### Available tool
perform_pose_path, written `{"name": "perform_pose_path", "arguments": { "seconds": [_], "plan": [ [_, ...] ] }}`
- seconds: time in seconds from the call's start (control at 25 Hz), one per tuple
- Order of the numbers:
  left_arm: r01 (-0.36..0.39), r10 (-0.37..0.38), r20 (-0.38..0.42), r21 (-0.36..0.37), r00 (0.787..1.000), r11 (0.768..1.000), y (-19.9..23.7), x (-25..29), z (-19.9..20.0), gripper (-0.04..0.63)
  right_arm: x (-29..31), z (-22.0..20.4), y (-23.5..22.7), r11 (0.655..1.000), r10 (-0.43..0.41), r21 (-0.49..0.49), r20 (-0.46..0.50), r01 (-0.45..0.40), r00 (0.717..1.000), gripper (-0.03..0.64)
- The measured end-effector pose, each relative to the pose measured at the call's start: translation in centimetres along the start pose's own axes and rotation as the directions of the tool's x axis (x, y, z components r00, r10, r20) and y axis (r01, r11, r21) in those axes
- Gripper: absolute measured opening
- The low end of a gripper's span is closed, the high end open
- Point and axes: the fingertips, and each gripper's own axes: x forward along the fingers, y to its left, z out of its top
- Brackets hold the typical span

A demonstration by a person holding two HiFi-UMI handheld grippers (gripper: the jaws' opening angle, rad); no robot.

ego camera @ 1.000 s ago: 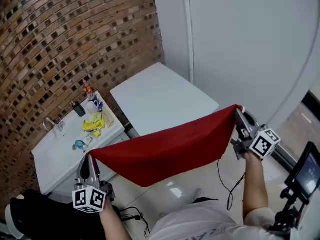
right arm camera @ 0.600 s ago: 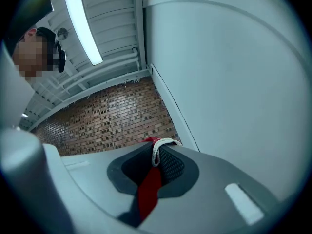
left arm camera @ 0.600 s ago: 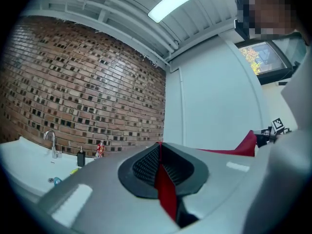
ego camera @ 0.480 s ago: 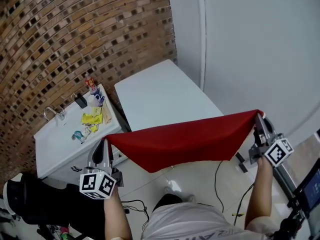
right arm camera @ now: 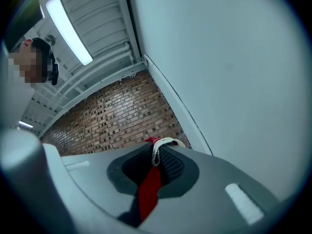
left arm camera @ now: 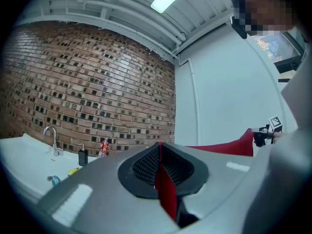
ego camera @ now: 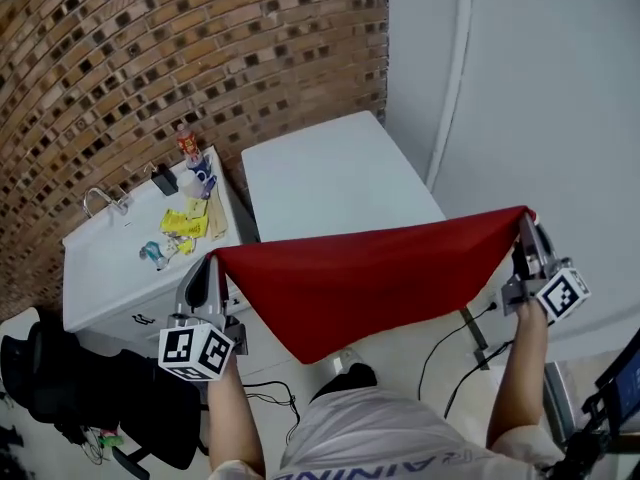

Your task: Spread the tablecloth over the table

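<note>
The tablecloth (ego camera: 370,278) has swung square to the near edge of the table (ego camera: 330,178); the left gripper (ego camera: 205,268) and right gripper (ego camera: 527,230) clamp the cloth's corners.

Arms outstretched, left gripper (ego camera: 209,262) and right gripper (ego camera: 525,220) apart, jaws pinched.

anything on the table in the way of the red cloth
Nothing visible. The table is bare; the cloth hangs stretched between the left gripper and right gripper at its near end. Only the sink counter beside it holds clutter.
</note>
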Motion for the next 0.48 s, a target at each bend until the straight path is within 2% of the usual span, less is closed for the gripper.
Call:
{"name": "perform_pose_path", "arguments": {
  "seconds": [0.2,0.48],
  "plan": [
    [-0.033,0.033,-0.022,-0.007,0.999,0.999,2.5,4.5,-0.4,0.014,7.1,-1.9,-2.5,1.000,0.005,0.030,-0.067,-0.003,0.998,0.021],
    [-0.083,0.083,-0.047,0.022,0.995,0.996,4.5,8.6,-0.7,0.014,14.5,-2.9,-4.9,0.997,0.019,0.072,-0.090,-0.012,0.996,0.021]
  ]
}}
